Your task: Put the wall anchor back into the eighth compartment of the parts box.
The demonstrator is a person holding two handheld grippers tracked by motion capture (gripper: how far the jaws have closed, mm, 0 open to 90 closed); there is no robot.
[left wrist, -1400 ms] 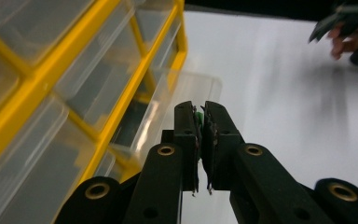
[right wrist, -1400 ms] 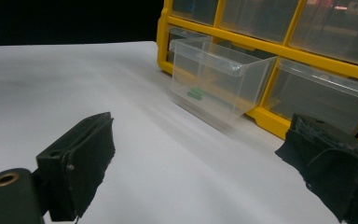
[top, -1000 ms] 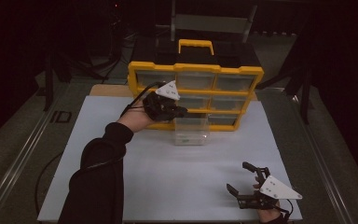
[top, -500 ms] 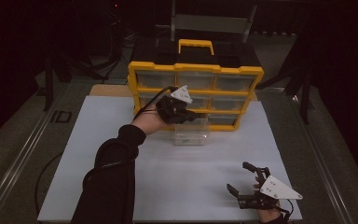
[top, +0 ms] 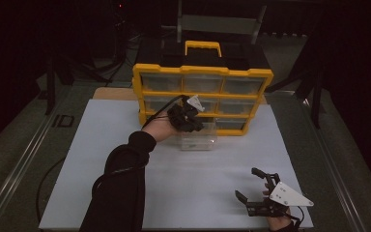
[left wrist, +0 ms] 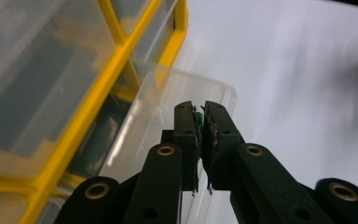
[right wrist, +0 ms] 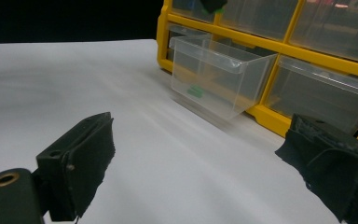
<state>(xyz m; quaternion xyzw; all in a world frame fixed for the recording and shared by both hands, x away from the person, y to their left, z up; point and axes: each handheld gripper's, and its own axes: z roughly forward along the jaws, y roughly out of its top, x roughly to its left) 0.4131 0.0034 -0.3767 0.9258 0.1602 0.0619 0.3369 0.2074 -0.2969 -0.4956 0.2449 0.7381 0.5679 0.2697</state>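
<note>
We read the step in hand as a drop-off: left gripper (top: 189, 117) sits mid-frame in the high view, just over the clear drawer (top: 197, 140) that's pulled out of the bottom row of the yellow organizer (top: 203, 72) onto the white table (top: 101, 169).

In the left gripper view its jaws are nearly closed on a small green piece (left wrist: 198, 118), centre of frame, directly above the drawer's open top.

In the right gripper view, a second green part (right wrist: 196, 91) already lies on the drawer floor, upper middle.

Right gripper (top: 263, 193) is at lower right of the high view, jaws spread wide, holding nothing, well apart from the drawer.

Next move, our guess: open the left jaws while the piece is inside the drawer walls, then pull back. Then probably push the drawer shut.
</note>
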